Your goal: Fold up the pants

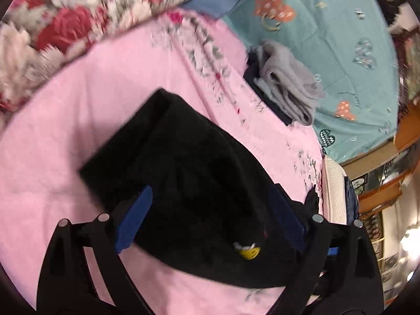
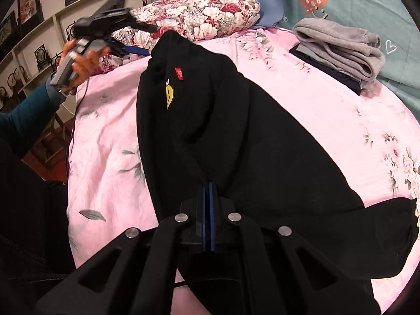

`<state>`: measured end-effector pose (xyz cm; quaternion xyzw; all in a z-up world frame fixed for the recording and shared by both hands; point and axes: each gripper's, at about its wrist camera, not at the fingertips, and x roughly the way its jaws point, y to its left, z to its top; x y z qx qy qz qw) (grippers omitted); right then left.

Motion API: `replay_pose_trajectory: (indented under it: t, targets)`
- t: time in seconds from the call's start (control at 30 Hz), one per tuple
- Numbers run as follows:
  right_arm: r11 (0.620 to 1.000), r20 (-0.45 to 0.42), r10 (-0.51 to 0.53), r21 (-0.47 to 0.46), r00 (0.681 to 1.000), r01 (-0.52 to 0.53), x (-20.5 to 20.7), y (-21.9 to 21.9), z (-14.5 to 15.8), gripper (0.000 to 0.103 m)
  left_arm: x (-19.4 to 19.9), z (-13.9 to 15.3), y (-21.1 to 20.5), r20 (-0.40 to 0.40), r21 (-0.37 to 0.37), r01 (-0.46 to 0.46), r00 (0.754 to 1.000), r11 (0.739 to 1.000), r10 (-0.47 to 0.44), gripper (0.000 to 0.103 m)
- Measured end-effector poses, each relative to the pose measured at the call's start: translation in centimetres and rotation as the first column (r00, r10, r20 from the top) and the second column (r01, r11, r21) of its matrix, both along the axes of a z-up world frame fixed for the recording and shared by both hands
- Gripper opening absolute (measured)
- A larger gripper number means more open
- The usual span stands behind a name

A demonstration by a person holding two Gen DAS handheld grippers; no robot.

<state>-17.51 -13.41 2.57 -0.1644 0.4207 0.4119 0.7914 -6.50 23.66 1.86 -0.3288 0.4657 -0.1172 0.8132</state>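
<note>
Black pants [image 1: 189, 162] lie partly folded on the pink floral sheet [image 1: 78, 105], with a yellow smiley patch [image 1: 249, 252] near their close edge. My left gripper [image 1: 210, 218] hovers over them, its blue pads spread wide and touching no cloth. In the right wrist view the same pants [image 2: 236, 131] show the yellow patch [image 2: 170, 95] and a red label [image 2: 179, 73]. My right gripper [image 2: 209, 186] is shut, and black fabric bunches at its tips. A hand holds the left gripper [image 2: 113, 23] up at the far left, off the pants.
A folded grey garment [image 2: 341, 50] tops a small stack of dark clothes at the far right of the bed [image 2: 302, 99]. A rose-print quilt [image 2: 204, 10] lies at the back, and a teal heart-print sheet [image 1: 328, 39] beyond. Shelves [image 2: 31, 26] line the left wall.
</note>
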Motion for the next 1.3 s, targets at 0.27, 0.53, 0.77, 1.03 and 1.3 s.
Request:
replay_pose_trajectory:
  t: [0.27, 0.53, 0.77, 1.03, 1.3]
  targets:
    - [1.0, -0.001, 0.006, 0.026, 1.0, -0.006, -0.7, -0.6, -0.5, 0.002, 3.6, -1.7, 0.3, -0.168, -0.008, -0.158, 0.974, 0.987, 0.155, 0.092]
    - [0.999, 0.055, -0.027, 0.048, 0.998, 0.025, 0.5, -1.7, 1.4, 0.002, 5.7, 3.5, -0.8, -0.066, 0.082, -0.137, 0.988, 0.987, 0.143, 0.009]
    - [0.986, 0.183, -0.118, 0.136, 0.976, 0.093, 0.1, -3.9, 6.8, 0.002, 1.3, 11.0, -1.5, 0.326, 0.06, -0.01, 0.945, 0.998, -0.01, 0.009]
    - [0.999, -0.078, 0.027, 0.024, 0.997, -0.025, -2.3, 0.5, -2.3, 0.002, -4.0, -2.4, 4.7, 0.061, 0.119, 0.007, 0.998, 0.993, -0.015, 0.009]
    - [0.995, -0.066, -0.011, 0.1, 0.998, 0.017, -1.9, -0.7, 1.0, 0.002, -6.1, -1.1, 4.7, 0.142, 0.107, 0.028, 0.989, 0.994, -0.043, 0.011]
